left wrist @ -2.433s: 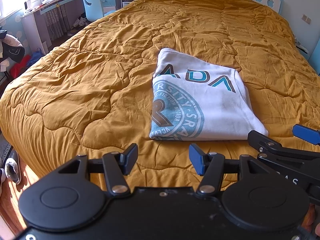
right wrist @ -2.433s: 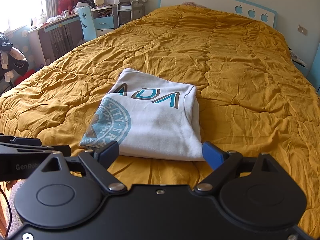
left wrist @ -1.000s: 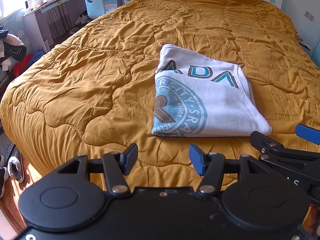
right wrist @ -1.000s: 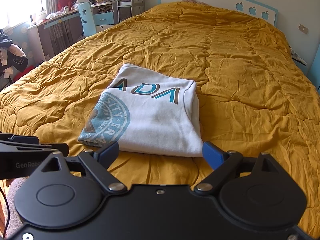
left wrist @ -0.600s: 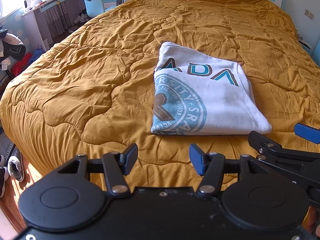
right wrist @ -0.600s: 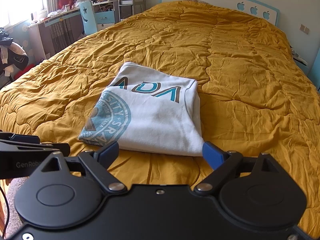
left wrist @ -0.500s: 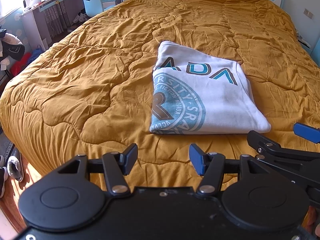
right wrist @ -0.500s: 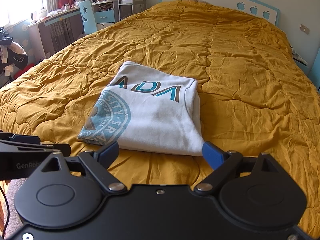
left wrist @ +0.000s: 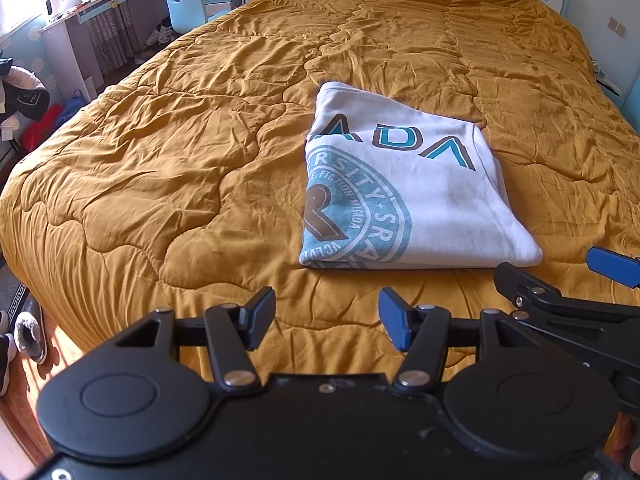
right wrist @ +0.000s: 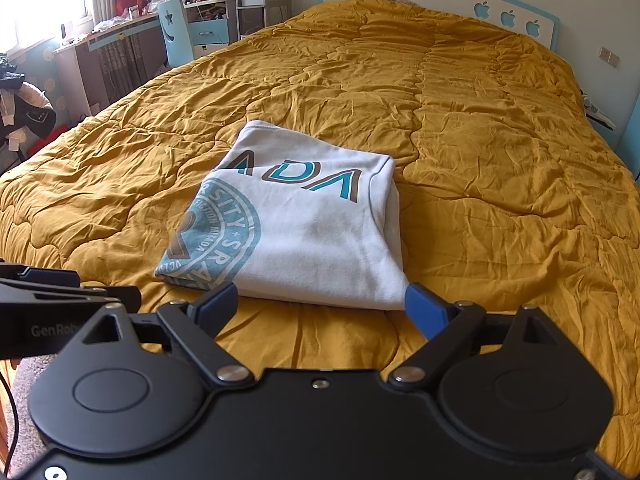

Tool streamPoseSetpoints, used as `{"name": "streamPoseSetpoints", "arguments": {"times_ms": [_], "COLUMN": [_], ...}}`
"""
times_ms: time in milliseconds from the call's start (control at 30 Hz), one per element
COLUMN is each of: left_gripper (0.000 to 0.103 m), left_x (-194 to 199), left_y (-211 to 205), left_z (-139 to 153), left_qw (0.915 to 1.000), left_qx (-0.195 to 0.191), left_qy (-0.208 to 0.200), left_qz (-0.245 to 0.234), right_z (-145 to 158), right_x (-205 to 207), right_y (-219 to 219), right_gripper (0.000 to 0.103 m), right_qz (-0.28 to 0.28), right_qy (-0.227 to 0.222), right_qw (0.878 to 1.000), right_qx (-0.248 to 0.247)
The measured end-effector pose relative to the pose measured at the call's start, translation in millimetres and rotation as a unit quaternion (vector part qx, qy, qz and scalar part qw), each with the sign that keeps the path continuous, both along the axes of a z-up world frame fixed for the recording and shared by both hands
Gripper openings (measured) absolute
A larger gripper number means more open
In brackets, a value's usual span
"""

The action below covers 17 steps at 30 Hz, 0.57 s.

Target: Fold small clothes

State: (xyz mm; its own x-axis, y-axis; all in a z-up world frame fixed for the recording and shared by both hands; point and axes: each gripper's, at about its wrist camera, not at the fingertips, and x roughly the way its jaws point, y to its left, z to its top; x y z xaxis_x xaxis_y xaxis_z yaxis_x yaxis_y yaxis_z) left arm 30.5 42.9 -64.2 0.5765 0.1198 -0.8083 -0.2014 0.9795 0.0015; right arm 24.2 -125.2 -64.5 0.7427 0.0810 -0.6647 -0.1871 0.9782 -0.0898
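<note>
A white sweatshirt [left wrist: 404,196] with teal print lies folded into a flat rectangle on the mustard quilt [left wrist: 180,152]; it also shows in the right wrist view as the sweatshirt [right wrist: 304,232]. My left gripper [left wrist: 326,316] hovers open just short of its near edge, nothing between the pads. My right gripper [right wrist: 320,304] stands open wide over the quilt, its pads close to the garment's near edge but apart from it. The right gripper's arm [left wrist: 568,300] shows at the right of the left wrist view.
The quilt [right wrist: 500,160] covers a wide bed with a white and blue headboard [right wrist: 508,16] at the far end. A desk and blue chair [right wrist: 176,32] stand at the far left. Shoes [left wrist: 28,332] lie on the floor beside the near left corner.
</note>
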Motion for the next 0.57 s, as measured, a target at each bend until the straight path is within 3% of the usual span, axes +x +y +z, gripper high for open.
{"name": "streamPoseSetpoints", "arguments": {"times_ms": [567], "left_gripper": [0.061], "left_x": [3.8], "left_y": [0.6], "left_z": [-0.4], "left_qw": [1.0], "left_qx": [0.003], "left_qy": [-0.006], "left_qz": [-0.003], "right_z": [-0.2], "right_x": [4.4], "right_y": [0.3], "right_gripper": [0.092], "right_qz": [0.0], "right_qy": [0.002], "right_qw": [1.0], "right_qx": [-0.003]}}
